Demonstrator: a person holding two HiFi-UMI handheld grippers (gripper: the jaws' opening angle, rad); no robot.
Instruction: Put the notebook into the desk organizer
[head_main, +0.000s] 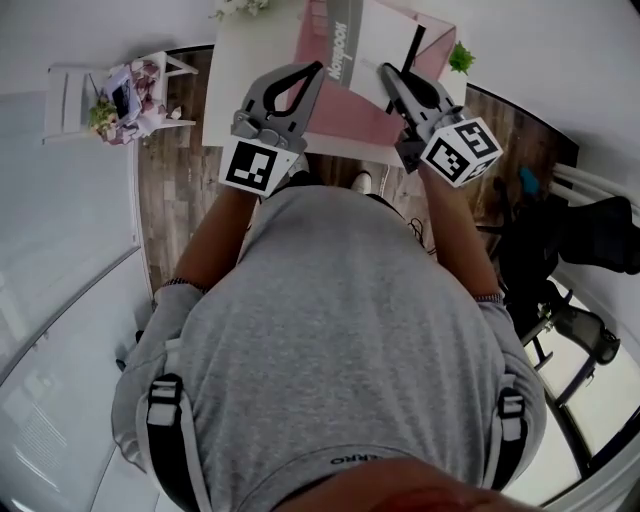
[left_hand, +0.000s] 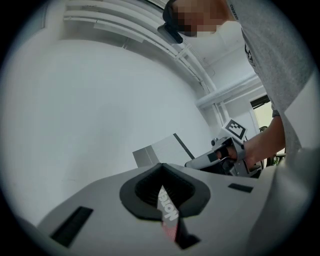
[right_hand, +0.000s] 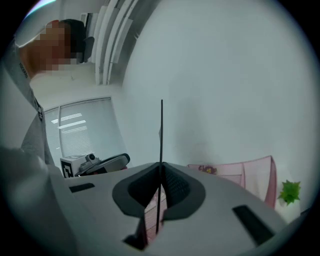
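Note:
I hold a white notebook (head_main: 385, 40) with a black elastic band in the air over the pink desk organizer (head_main: 345, 120). My left gripper (head_main: 318, 70) is shut on the notebook's left edge, where a grey printed strip (left_hand: 169, 210) runs between the pads. On the right edge my right gripper (head_main: 384, 72) is shut too. In the right gripper view the notebook (right_hand: 161, 135) stands edge-on as a thin dark line out of the shut jaws. The pink organizer (right_hand: 250, 175) lies beyond, to the right. The left gripper view shows the notebook's pale cover (left_hand: 160, 149) past the jaws.
The organizer stands on a white desk (head_main: 235, 90) against the wall, with a small green plant (head_main: 460, 57) at its right corner. A white stand with flowers (head_main: 120, 100) is at the left. A dark office chair (head_main: 590, 235) is at the right.

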